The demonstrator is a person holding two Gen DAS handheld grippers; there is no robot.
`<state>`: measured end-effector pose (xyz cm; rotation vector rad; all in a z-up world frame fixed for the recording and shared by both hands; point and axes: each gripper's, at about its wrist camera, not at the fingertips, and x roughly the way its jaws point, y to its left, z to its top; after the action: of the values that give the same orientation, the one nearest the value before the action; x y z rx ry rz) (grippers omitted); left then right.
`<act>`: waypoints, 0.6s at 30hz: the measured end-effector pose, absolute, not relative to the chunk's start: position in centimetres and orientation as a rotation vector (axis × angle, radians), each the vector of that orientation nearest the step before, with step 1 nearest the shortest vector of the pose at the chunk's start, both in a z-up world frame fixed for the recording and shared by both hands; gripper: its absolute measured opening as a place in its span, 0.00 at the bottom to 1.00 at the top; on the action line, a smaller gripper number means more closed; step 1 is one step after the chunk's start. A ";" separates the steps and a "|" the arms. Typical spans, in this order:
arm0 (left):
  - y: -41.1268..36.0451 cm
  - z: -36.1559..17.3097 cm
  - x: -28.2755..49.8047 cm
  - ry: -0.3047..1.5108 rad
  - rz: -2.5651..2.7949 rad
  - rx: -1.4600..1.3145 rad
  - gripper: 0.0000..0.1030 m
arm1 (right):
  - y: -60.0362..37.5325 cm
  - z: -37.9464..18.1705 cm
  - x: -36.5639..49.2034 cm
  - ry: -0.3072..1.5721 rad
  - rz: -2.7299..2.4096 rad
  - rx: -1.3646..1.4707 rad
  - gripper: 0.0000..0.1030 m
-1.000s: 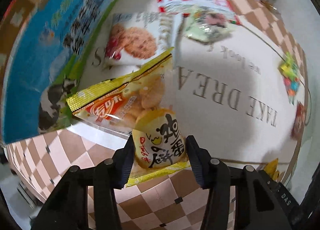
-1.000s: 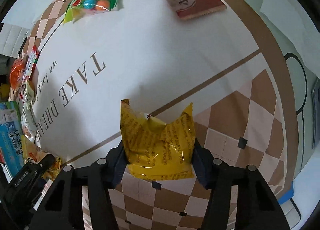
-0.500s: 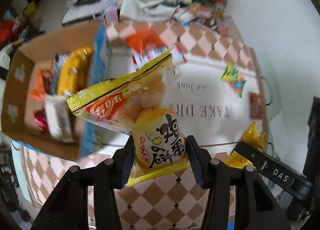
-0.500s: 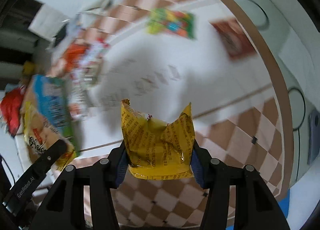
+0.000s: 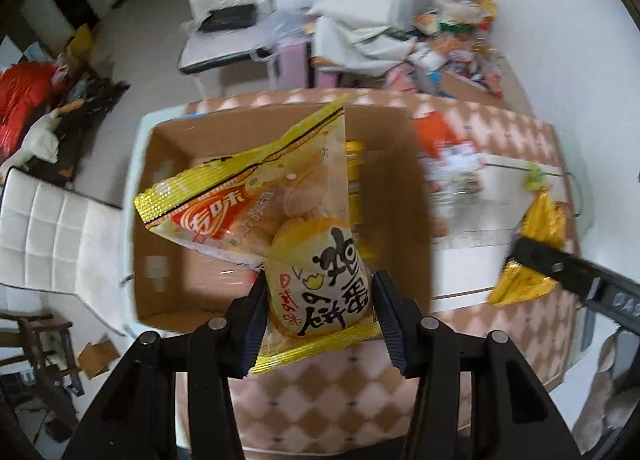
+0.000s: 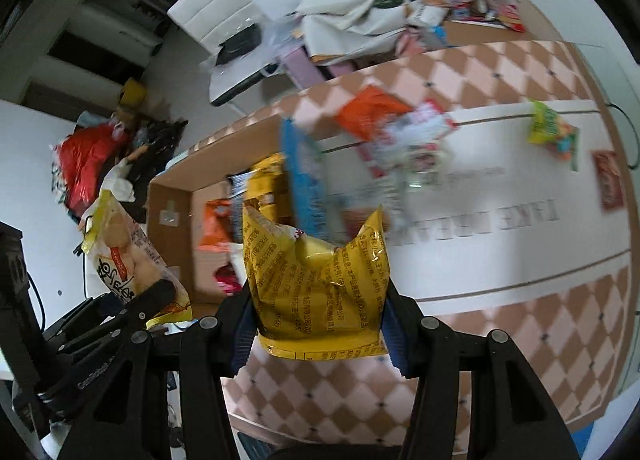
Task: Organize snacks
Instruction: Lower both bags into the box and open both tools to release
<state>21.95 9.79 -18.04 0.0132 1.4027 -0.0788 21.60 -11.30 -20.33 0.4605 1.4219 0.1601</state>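
Note:
My left gripper (image 5: pixel 318 312) is shut on a yellow egg-biscuit packet (image 5: pixel 280 227) and hangs high over an open cardboard box (image 5: pixel 168 139). The box holds several snack packets, partly hidden behind the held one. My right gripper (image 6: pixel 316 320) is shut on a crinkled yellow snack bag (image 6: pixel 316 280), above the table beside the box (image 6: pixel 172 203). Each gripper shows in the other's view: the right one with its yellow bag (image 5: pixel 532 260) at the right, the left one with its biscuit packet (image 6: pixel 128 260) at the left.
On the checkered tablecloth (image 6: pixel 540 332) lie an orange packet (image 6: pixel 368 111), a red-and-white packet (image 6: pixel 424 131), a colourful candy bag (image 6: pixel 554 133) and a red packet (image 6: pixel 610 183). White chairs (image 5: pixel 224 3) and floor clutter lie beyond; a second cluttered surface (image 5: pixel 460 43) sits behind.
Both grippers have risen well above the table with their packets still held. The left one has moved from the tabletop to above the open box, and the right one has followed toward the box.

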 end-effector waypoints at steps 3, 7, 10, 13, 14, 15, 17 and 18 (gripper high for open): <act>13.1 -19.8 22.7 1.447 -0.053 0.023 0.46 | -7.1 -21.0 22.6 1.439 0.172 0.423 0.55; 16.5 -22.5 23.5 1.519 -0.036 0.001 0.46 | -3.5 -22.9 23.1 1.485 0.175 0.396 0.55; 18.6 -24.5 23.8 1.570 -0.039 -0.003 0.46 | -1.2 -24.6 23.2 1.524 0.172 0.375 0.55; 19.2 -26.2 24.1 1.601 -0.040 0.009 0.46 | 0.2 -26.3 23.2 1.553 0.157 0.353 0.55; 19.4 -27.1 24.2 1.619 -0.043 0.010 0.46 | 0.7 -26.9 23.1 1.562 0.147 0.343 0.55; 19.6 -27.7 24.2 1.632 -0.046 0.008 0.46 | 0.9 -27.3 23.0 1.569 0.138 0.332 0.55; 20.0 -28.7 24.4 1.650 -0.055 0.008 0.46 | 1.0 -28.2 22.9 1.583 0.118 0.318 0.55; 20.1 -29.0 24.4 1.657 -0.061 0.013 0.47 | 1.0 -28.7 22.9 1.590 0.107 0.312 0.55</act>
<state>24.42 20.06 -29.05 0.0130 1.6567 -0.0610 22.91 1.00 -28.66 0.3124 1.5896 0.1066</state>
